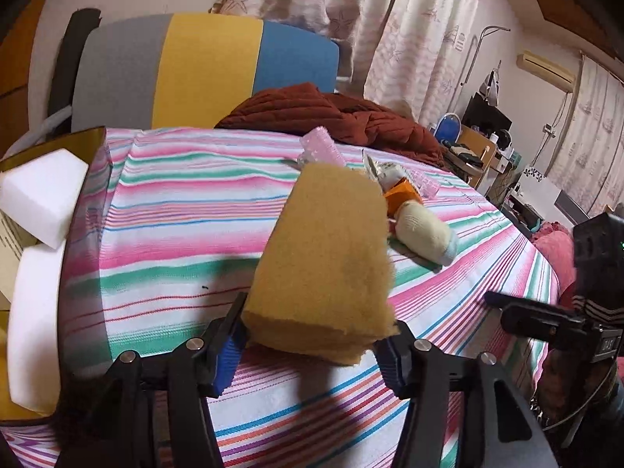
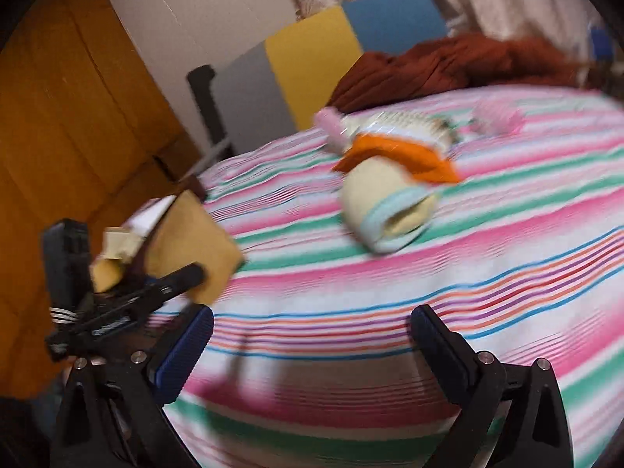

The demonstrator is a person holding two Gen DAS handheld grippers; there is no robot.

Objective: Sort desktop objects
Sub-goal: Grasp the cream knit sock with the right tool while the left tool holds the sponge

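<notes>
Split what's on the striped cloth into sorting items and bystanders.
Job items: yellow sponge in left gripper; rolled sock; orange packet; pink roller; white foam blocks.

Lying about: red jacket; colour-block chair; curtains.

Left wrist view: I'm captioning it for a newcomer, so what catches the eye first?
The tan sponge, clamped in the left gripper above the striped cloth. Beyond it lie a rolled sock and pink rollers; white foam blocks sit at the left edge.
</notes>
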